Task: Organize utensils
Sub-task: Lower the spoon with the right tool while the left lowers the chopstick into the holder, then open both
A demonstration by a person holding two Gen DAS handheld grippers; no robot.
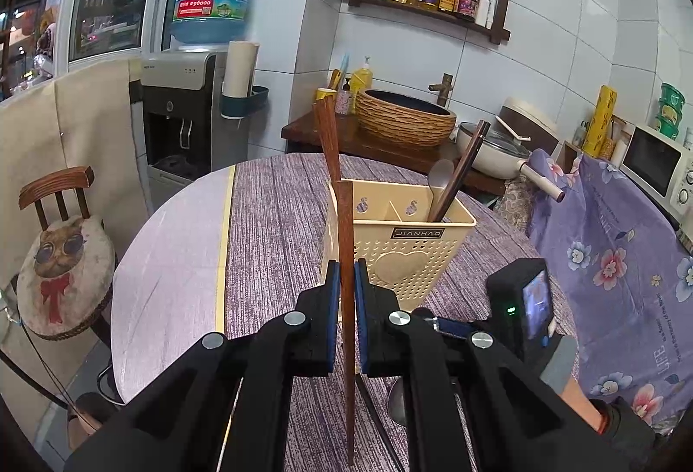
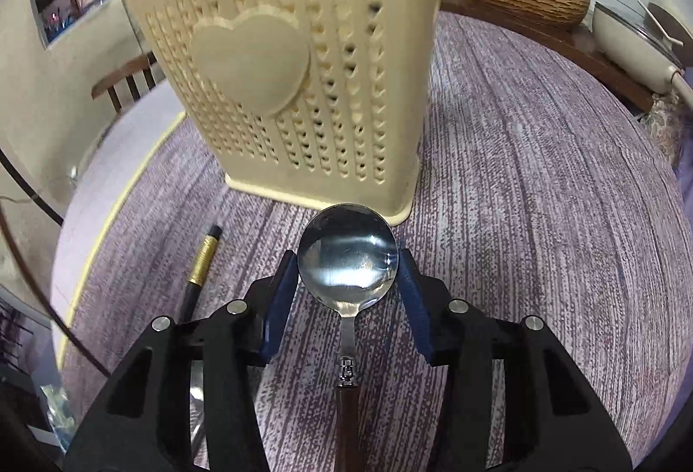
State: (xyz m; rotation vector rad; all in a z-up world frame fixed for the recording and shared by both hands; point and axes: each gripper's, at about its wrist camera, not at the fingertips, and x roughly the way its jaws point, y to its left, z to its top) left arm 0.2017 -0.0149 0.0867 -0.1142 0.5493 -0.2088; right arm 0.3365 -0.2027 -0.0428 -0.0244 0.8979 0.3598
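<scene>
Beige plastic, the utensil holder stood upright on the purple tabletop, and it already carried some pieces: a spoon and a dark chopstick leaned in its right compartment, and one brown chopstick stood up at its left side, though I could not tell in which compartment. So a part of the sorting was done, I judged, but not all.

My left gripper was shut tight on another wooden chopstick, which ran nearly upright between the blue pads, just in front of the holder. It pointed somewhat down toward the tabletop.

My right gripper pointed more steeply down. It had the jaws partly open on both sides of the bowl of a metal spoon, which lay flat on the tabletop just before the foot of the holder. Whether the pads pressed on the bowl I could not tell. A black pen-like stick with a gold band lay near on the left, not yet collected.
</scene>
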